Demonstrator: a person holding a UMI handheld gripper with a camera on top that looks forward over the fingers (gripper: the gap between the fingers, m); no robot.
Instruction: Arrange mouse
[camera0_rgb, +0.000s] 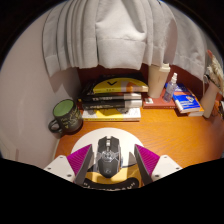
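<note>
The gripper (110, 160) points forward over a wooden tabletop (175, 135), its two fingers carrying magenta pads (80, 160) on their inner faces. The jaws stand moderately open with a black mouse (108, 152) between them. The pads lie close along the flanks of the mouse, but whether both actually press on it cannot be told from this view. The mouse points away from the camera, a scroll wheel running along its midline, and it sits over a round white mat (112, 139) that lies on the tabletop just ahead of the fingers. A yellow part shows directly below the mouse, between the fingers; what it is cannot be told.

Beyond the mat and to the left stands a green mug (65, 115), its dark handle turned to the left. Behind the mat lies a stack of books (112, 101), the topmost with a black-and-yellow cover. Right of the stack stands a white bottle (158, 80), and beside it a smaller bottle (171, 85) with a narrow neck. A blue box (185, 103) lies flat near these, towards the far right of the tabletop. A pale curtain (110, 35) hangs in folds behind everything, above a wooden back edge.
</note>
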